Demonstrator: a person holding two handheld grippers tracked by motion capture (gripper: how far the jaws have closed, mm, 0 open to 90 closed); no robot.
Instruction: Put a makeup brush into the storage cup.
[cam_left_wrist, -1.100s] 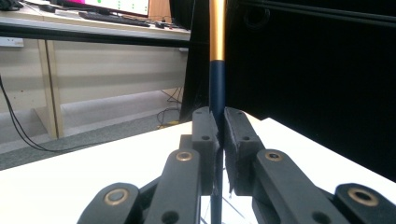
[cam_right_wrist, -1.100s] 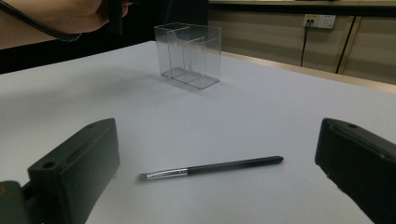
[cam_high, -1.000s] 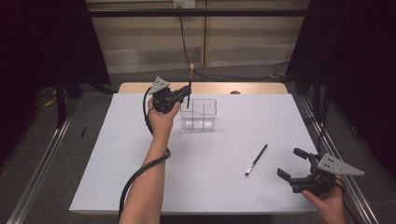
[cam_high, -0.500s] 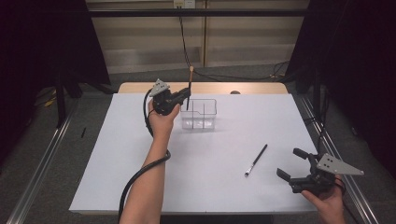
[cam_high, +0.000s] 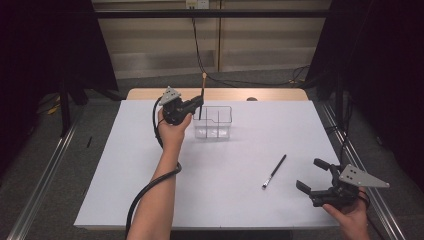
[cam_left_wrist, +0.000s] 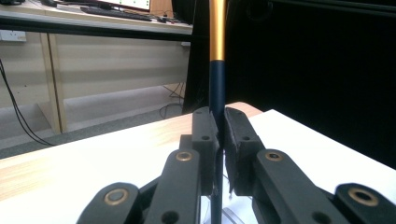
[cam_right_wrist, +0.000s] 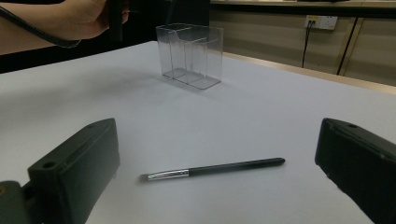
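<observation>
Upper centre of the high view: the left gripper (cam_high: 196, 104) is clamped on a brush (cam_high: 201, 95), held upright w/ its gold-and-tan end up and the dark shaft pointing down at the clear box (cam_high: 214, 121). Upright hold makes sense, since the box is a tall open-top holder w/ dividers, so a thing that long has to go in end-first. From the high view the shaft's lower tip sits at the box's left rim, approx. over the left compartment; can't tell if it's already inside or just above.

Left gripper view confirms the grip: both black pads pinch the dark blue shaft (cam_left_wrist: 217, 93) just below the gold band, jaws nearly together, shaft running straight through the middle. Gripping near mid-length prob. keeps the brush from swinging.

Lower right of the high view: the right gripper (cam_high: 312, 176) rests low near the bench (cam_high: 125, 165) edge, jaws apart, nothing between them. It faces a second brush (cam_high: 274, 171), lying flat on the white bench, well apart from the box, bristle end toward the bottom of the frame. In the right gripper view that brush (cam_right_wrist: 212, 169) lies crosswise between the two open jaws but farther off, not touched. Looks lined up for a pickup, i.e. likely next in line for the box (cam_right_wrist: 190, 55) once the left hand (cam_right_wrist: 77, 21) is done.
</observation>
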